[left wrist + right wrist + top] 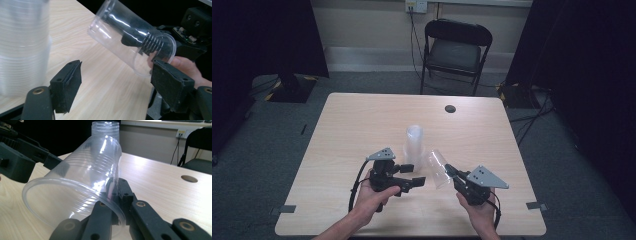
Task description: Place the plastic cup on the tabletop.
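A single clear plastic cup (438,167) lies tilted, its mouth toward the person, above the light wooden table (362,120). My right gripper (451,171) is shut on the cup's wall near the rim, one jaw inside the cup (75,192) and one outside. A tall stack of clear cups (414,142) stands upright just behind it, and also appears as the stack (22,47) at the left. My left gripper (414,174) points right toward the cup, jaws apart. Its pads (66,85) are wide open; the cup (130,37) sits just beyond them, untouched.
A black folding chair (455,50) stands behind the table's far edge. A dark round hole (450,108) sits in the tabletop at the back right. Dark curtains flank both sides, and cables run across the grey floor.
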Action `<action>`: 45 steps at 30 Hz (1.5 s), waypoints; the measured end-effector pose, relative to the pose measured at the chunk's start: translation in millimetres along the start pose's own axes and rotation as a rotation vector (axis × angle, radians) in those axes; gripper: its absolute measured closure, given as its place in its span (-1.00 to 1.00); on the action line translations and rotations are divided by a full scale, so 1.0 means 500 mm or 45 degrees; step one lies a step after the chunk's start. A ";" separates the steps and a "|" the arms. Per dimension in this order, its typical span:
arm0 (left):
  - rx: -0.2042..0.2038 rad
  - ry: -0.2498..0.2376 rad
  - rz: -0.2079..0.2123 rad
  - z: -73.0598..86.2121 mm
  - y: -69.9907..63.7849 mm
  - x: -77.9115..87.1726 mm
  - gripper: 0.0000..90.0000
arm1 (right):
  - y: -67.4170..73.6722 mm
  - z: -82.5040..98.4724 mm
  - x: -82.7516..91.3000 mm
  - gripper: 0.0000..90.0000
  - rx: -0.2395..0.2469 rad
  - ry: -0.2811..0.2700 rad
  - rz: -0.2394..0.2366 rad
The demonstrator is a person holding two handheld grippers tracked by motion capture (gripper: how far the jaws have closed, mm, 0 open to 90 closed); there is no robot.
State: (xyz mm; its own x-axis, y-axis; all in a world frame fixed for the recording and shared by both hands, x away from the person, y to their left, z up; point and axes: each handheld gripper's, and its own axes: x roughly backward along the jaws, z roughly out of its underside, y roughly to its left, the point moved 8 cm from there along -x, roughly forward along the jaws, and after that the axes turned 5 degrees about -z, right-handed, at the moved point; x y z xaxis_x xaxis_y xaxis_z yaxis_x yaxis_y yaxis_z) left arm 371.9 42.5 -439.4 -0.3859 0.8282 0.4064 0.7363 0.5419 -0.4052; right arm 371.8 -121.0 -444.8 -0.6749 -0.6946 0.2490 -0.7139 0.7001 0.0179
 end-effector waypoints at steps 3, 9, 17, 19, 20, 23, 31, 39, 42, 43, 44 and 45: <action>-0.049 0.001 -0.025 0.006 0.004 0.002 -0.45 | -0.001 0.005 0.000 0.97 -0.024 0.039 -0.011; -0.170 -0.010 -0.118 0.011 0.013 0.010 -0.40 | -0.008 0.013 0.004 0.99 -0.060 0.130 -0.017; -0.242 -0.004 -0.134 0.026 0.015 0.005 -0.40 | -0.009 0.028 0.007 0.99 -0.083 0.224 -0.078; -0.282 -0.004 -0.150 0.027 0.016 0.006 -0.42 | -0.006 0.033 0.005 0.99 -0.099 0.254 -0.104; -0.304 -0.001 -0.164 0.029 0.019 0.007 -0.43 | -0.004 0.036 0.005 0.99 -0.107 0.267 -0.124; -0.338 0.032 -0.171 0.039 0.022 0.005 -0.47 | -0.001 0.044 0.000 0.99 -0.141 0.316 -0.169; -0.473 0.116 -0.150 0.061 0.010 -0.001 -0.58 | 0.013 0.060 -0.010 0.98 -0.190 0.418 -0.248; -0.628 0.139 -0.167 0.075 -0.007 -0.011 -0.58 | 0.032 0.073 -0.017 0.98 -0.204 0.516 -0.342; -0.704 0.151 -0.158 0.081 -0.012 -0.015 -0.58 | 0.042 0.076 -0.019 0.97 -0.215 0.553 -0.384; -0.716 0.154 -0.168 0.082 -0.012 -0.015 -0.60 | 0.046 0.080 -0.021 0.97 -0.209 0.572 -0.398; -0.729 0.156 -0.174 0.082 -0.012 -0.016 -0.60 | 0.049 0.081 -0.022 0.97 -0.199 0.583 -0.408; -0.738 0.159 -0.168 0.083 -0.014 -0.017 -0.60 | 0.052 0.083 -0.023 0.97 -0.181 0.595 -0.416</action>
State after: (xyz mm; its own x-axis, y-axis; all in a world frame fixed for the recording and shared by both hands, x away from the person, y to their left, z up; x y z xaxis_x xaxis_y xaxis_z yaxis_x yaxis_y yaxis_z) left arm 346.8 37.6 -474.2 -0.4519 0.7174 0.5302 0.8832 0.4435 0.1526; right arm 353.4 -101.5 -487.4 -0.2474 -0.7538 0.6087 -0.8173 0.4998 0.2868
